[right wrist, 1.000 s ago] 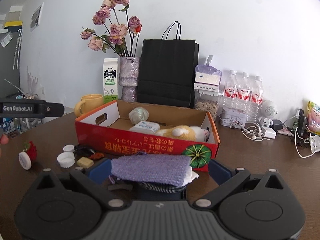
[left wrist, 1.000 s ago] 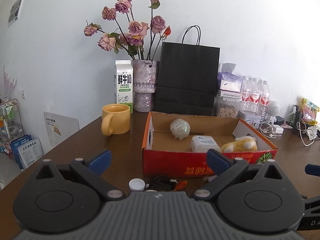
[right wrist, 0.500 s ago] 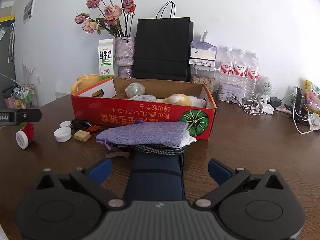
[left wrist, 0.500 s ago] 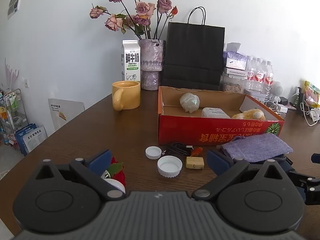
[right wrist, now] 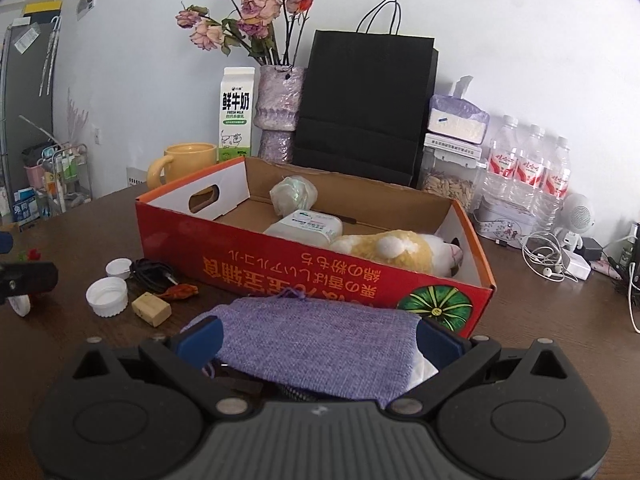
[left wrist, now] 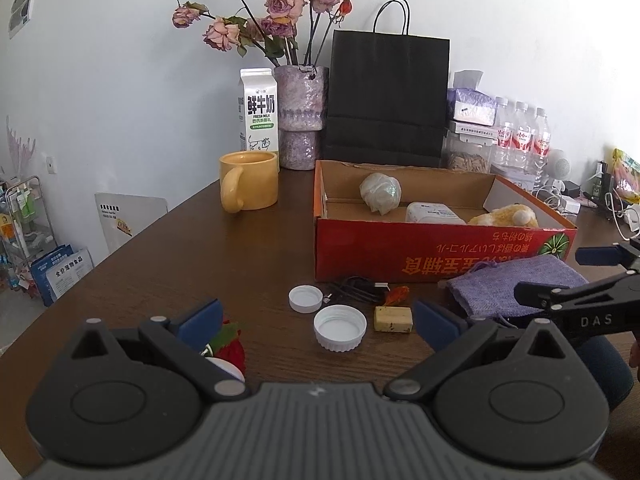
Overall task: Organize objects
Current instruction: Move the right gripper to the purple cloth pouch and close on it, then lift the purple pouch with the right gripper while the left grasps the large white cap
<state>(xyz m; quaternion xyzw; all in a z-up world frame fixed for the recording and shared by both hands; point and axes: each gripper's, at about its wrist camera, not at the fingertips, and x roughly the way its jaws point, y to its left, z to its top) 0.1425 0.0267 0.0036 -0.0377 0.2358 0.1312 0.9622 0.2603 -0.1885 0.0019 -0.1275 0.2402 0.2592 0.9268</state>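
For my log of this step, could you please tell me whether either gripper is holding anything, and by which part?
Nothing is held. The right gripper stands open astride the purple pouch; the left gripper is open above the table.

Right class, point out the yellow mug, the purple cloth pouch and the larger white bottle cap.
yellow mug (left wrist: 256,180), left wrist view, on its side wall.
purple cloth pouch (right wrist: 320,336), right wrist view, middle of the fabric.
larger white bottle cap (left wrist: 340,326), left wrist view, on its hollow inside.

Caps (left wrist: 340,327), a cable (left wrist: 354,289) and the purple pouch (right wrist: 316,340) crowd the red box (right wrist: 320,272) front; its open top is reachable.
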